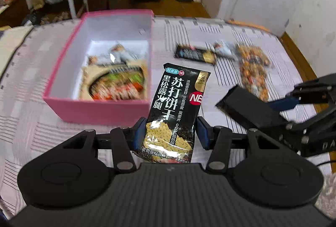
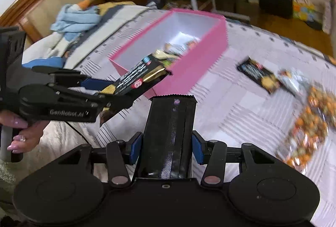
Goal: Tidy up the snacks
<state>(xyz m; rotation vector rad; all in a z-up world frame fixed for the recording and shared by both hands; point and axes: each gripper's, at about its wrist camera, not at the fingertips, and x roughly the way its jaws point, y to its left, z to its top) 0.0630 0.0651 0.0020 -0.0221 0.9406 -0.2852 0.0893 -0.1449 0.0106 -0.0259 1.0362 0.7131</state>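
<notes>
I see the pale striped-quilt bed (image 1: 52, 42) carrying a pink rectangular box (image 1: 100, 110), a black cracker packet (image 1: 195, 54) and a clear mixed-nut bag (image 1: 254, 68).

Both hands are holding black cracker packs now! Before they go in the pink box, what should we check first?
1. Left hand-held gripper clamps its cracker pack: ok.
2. Right hand-held gripper clamps its black pack: ok.
3. Pink box open on top: ok.
4. Room left in the box: ok, the far end looks bare.
5. Packs already over the box: not ok, both look short of it.
6. Loose snacks on the bed: not ok, still out.
</notes>
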